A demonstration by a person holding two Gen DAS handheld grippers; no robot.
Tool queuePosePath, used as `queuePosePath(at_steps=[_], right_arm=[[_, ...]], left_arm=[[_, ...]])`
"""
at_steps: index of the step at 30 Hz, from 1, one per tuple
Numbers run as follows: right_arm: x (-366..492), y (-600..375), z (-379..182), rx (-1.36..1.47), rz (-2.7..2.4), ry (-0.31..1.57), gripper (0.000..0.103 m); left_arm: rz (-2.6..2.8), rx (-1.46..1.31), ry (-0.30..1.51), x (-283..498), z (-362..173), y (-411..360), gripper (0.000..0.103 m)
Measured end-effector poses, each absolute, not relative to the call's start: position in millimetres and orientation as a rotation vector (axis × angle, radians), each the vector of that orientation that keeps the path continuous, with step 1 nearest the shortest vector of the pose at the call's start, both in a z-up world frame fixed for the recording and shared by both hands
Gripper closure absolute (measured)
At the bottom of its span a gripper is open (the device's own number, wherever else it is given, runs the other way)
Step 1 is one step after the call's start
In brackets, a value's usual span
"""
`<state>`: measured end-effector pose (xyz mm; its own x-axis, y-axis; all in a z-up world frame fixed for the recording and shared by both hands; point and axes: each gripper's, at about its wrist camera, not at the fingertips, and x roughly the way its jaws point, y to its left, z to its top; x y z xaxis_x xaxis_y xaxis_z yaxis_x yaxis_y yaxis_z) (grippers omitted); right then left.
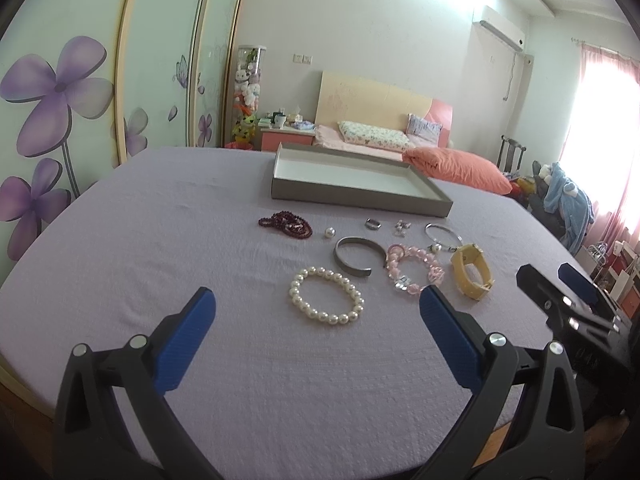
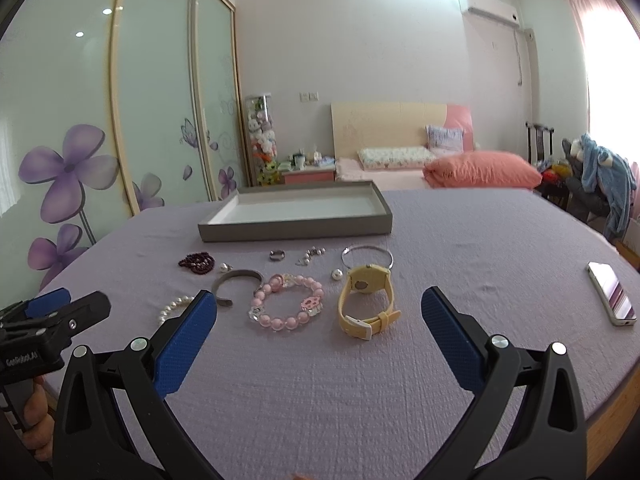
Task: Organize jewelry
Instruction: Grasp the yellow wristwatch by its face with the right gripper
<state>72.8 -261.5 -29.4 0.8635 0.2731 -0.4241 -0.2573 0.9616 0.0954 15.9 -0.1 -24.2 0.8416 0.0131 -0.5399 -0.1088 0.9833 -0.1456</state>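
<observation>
Jewelry lies loose on the lilac-covered table (image 1: 160,240). A white pearl bracelet (image 1: 326,301) sits nearest my open left gripper (image 1: 318,304), just ahead of its fingertips. Beyond are a grey cuff (image 1: 357,258), a pink bead bracelet (image 2: 286,301), a yellow watch (image 2: 366,300), dark red beads (image 1: 286,224), a ring (image 2: 277,255), a silver bangle (image 2: 367,256) and small earrings (image 2: 310,255). A grey tray (image 2: 296,230) with a white inside stands behind them, holding nothing. My right gripper (image 2: 319,304) is open, low over the table in front of the watch and pink bracelet.
A phone (image 2: 612,298) lies on the table at the right. A hand (image 2: 38,420) holds the left gripper's handle. Behind the table are a bed with a pink pillow (image 2: 484,170), a flowered sliding wardrobe (image 2: 60,140) and a chair with blue clothing (image 2: 604,184).
</observation>
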Motion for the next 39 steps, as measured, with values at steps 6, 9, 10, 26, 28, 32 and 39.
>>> queuePosePath(at_steps=[6, 9, 10, 26, 28, 32, 39], right_arm=[[113.8, -267.0, -33.7, 0.014, 0.199, 0.601, 0.001], [136.4, -265.6, -38.7, 0.017, 0.173, 0.689, 0.001], [144.4, -264.4, -41.1, 0.018, 0.169, 0.720, 0.001], [194.0, -255.1, -72.3, -0.022, 0.129, 0.900, 0.015], [192.5, -257.4, -72.3, -0.017, 0.128, 0.902, 0.016], [193.5, -256.1, -72.1, -0.029, 0.119, 0.898, 0.035], [189.0, -268.0, -62.8, 0.057, 0.173, 0.860, 0.063]], left_arm=[[0.085, -0.150, 0.629, 33.9, -34.9, 0.6, 0.002], [0.089, -0.145, 0.659, 45.8, -40.6, 3.1, 0.002], [0.092, -0.145, 0.669, 48.9, -42.2, 4.1, 0.002], [0.041, -0.145, 0.776, 82.2, -61.6, 10.3, 0.002], [0.041, -0.139, 0.786, 85.0, -63.7, 9.6, 0.002], [0.047, -0.133, 0.810, 90.9, -68.8, 9.3, 0.002], [0.056, -0.123, 0.842, 99.3, -74.8, 10.8, 0.002]])
